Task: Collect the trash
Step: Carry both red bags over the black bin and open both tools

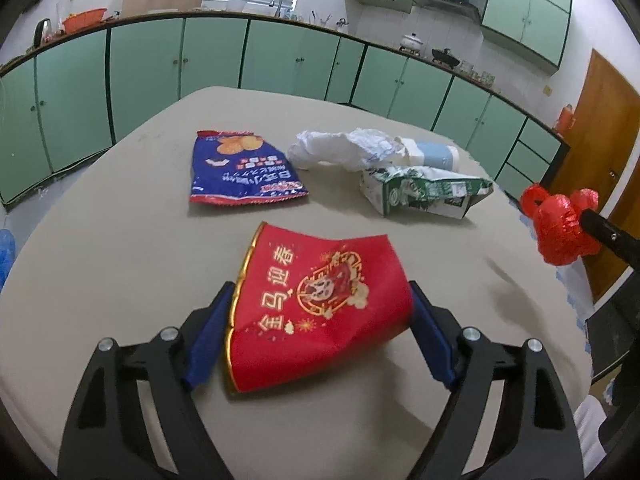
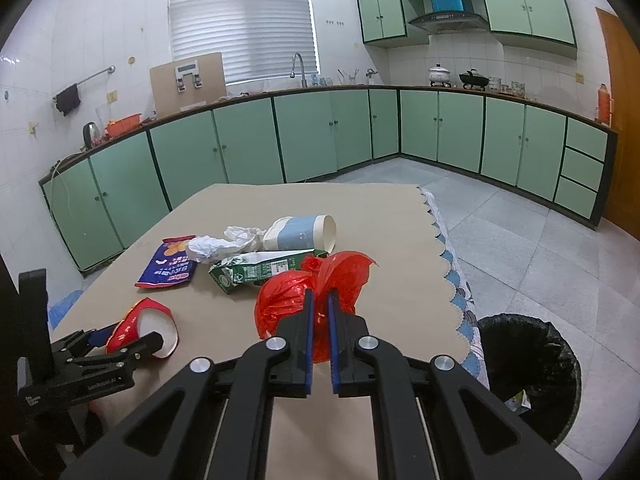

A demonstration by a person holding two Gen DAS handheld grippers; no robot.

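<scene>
A crushed red paper cup [image 1: 320, 312] with gold print lies on its side on the tan table [image 1: 100, 260]. My left gripper [image 1: 320, 288] stands open around it, blue pads [image 1: 208, 336] close beside its two ends. In the right wrist view the same cup [image 2: 144, 324] shows between the left gripper's [image 2: 132, 338] fingers. My right gripper [image 2: 319, 296] is shut on a crumpled red plastic bag [image 2: 288, 292], held above the table's right side; that bag [image 1: 560, 224] also shows at the right of the left wrist view.
Farther along the table lie a blue snack bag [image 1: 244, 168], crumpled white paper [image 1: 340, 148], a white-and-blue paper cup [image 1: 436, 154] and a flattened green carton [image 1: 420, 194]. A bin with a black liner [image 2: 528, 372] stands on the floor right of the table.
</scene>
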